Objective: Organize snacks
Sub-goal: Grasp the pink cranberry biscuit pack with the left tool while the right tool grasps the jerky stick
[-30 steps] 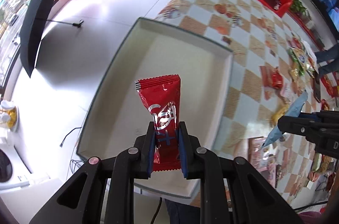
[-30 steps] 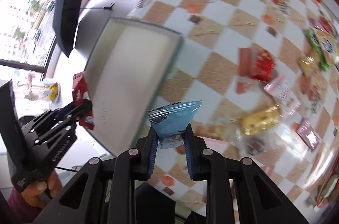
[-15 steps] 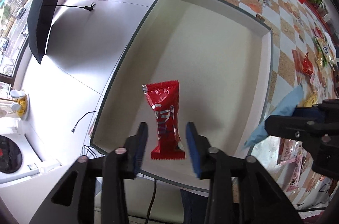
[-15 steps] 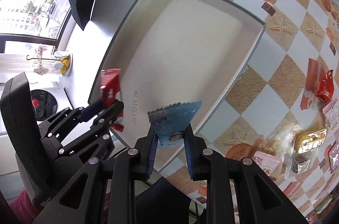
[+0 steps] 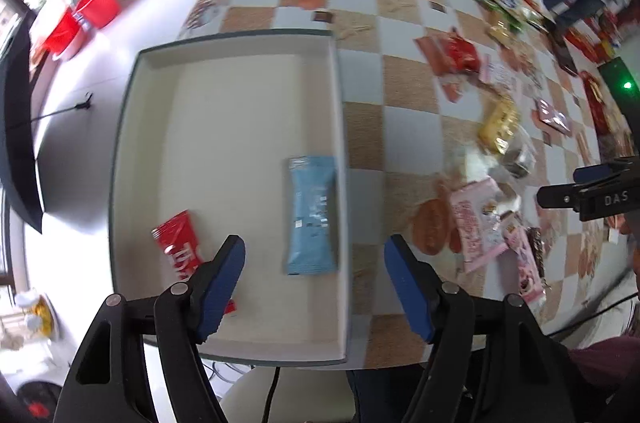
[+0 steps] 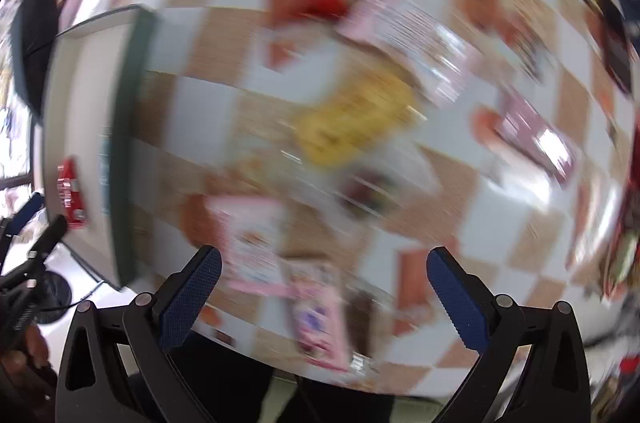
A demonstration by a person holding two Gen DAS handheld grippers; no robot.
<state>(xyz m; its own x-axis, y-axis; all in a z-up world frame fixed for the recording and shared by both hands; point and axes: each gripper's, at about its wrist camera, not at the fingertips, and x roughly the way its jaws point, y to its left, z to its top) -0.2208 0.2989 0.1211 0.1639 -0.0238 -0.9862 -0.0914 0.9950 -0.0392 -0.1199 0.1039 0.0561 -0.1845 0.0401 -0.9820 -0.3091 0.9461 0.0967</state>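
Both the left gripper [image 5: 314, 269] and right gripper [image 6: 324, 287] gape empty; the blue packet [image 5: 312, 215] lies at the red packet's [image 5: 178, 247] three o'clock in the tray [image 5: 224, 49]

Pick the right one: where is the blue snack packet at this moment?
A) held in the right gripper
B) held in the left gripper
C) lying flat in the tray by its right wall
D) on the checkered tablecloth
C: the blue packet lies flat in the tray against its right wall, and both grippers are open and hold nothing.

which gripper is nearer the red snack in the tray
Left. The left gripper hovers right beside the red snack in the tray; the right gripper is over the table, outside the tray.
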